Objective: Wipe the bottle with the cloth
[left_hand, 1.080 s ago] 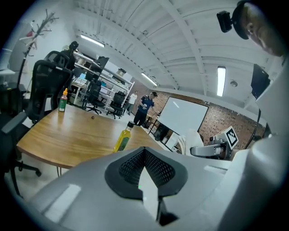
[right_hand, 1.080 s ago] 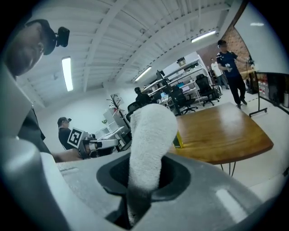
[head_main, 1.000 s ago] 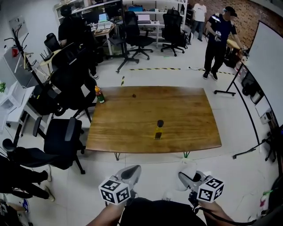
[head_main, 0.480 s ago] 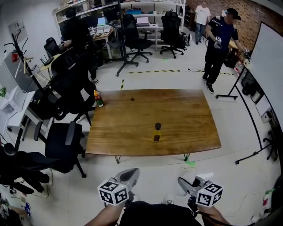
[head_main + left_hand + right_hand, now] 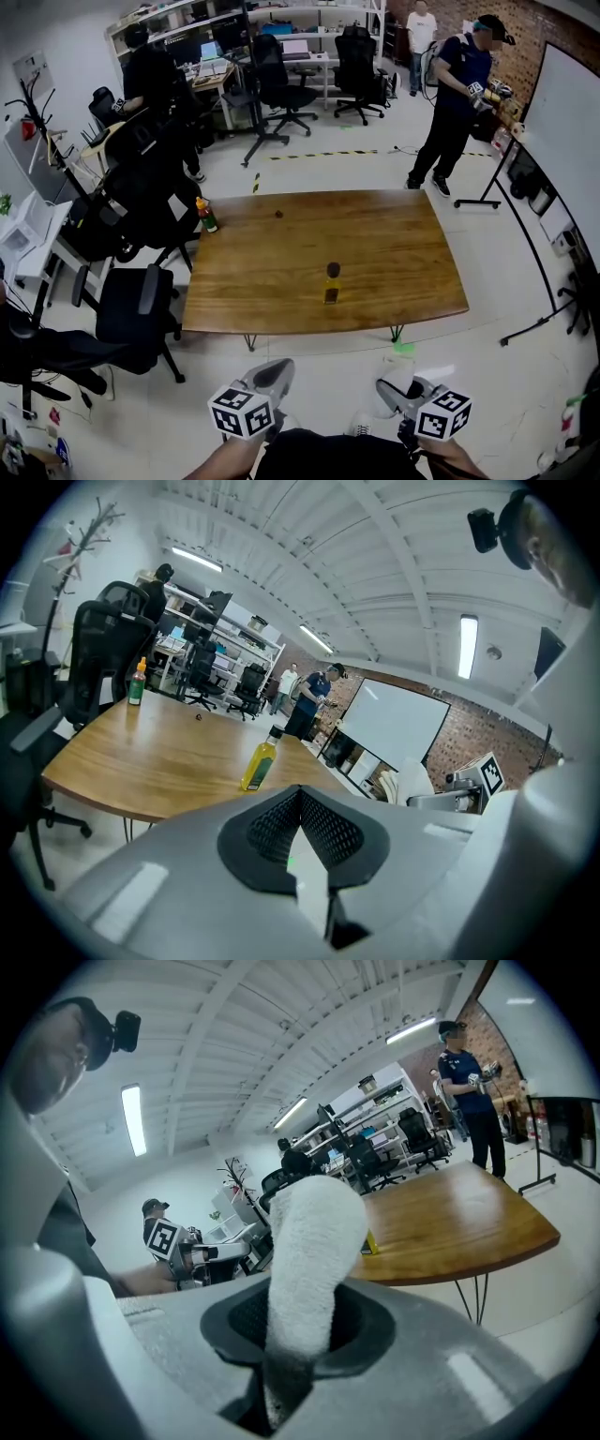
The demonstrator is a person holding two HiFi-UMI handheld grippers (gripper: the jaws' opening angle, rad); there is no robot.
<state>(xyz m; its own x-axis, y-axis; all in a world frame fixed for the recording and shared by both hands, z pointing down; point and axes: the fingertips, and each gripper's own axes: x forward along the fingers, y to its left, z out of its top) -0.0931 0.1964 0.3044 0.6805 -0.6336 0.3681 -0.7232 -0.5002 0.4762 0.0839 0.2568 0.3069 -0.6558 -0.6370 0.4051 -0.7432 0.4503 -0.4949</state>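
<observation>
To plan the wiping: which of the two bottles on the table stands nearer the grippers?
The yellow bottle with the black cap, near the front edge of the table. The green, orange-capped bottle stands at the far left corner.

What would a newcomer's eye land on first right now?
The yellow bottle with a black cap stands near the front edge of the wooden table. Next is the white cloth clamped upright in the right tongs, held short of the table, while the left tongs are shut and empty.
</observation>
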